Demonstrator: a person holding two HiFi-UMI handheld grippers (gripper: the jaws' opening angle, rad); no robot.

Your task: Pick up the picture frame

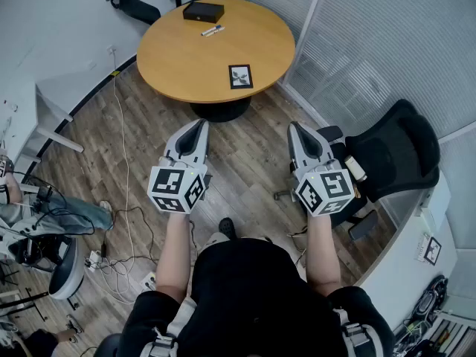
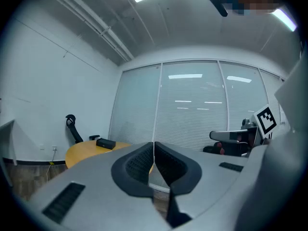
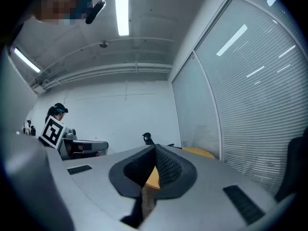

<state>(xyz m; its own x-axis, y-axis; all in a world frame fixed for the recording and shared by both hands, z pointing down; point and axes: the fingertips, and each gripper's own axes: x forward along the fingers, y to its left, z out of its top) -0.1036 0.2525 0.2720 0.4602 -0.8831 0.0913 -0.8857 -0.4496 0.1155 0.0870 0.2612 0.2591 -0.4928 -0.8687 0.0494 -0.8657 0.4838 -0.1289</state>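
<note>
The picture frame, a small black-edged frame with a plant print, lies flat near the front right rim of the round wooden table. My left gripper and right gripper are held level over the wood floor, well short of the table, both shut with nothing between the jaws. In the left gripper view the shut gripper faces the table. From the right gripper, only a sliver of the table shows. The frame itself is hidden in both gripper views.
A black box and a small silver object sit at the table's far side. A black office chair stands close on my right, another chair behind the table. Glass walls with blinds run along the right. Cables trail on the floor at left.
</note>
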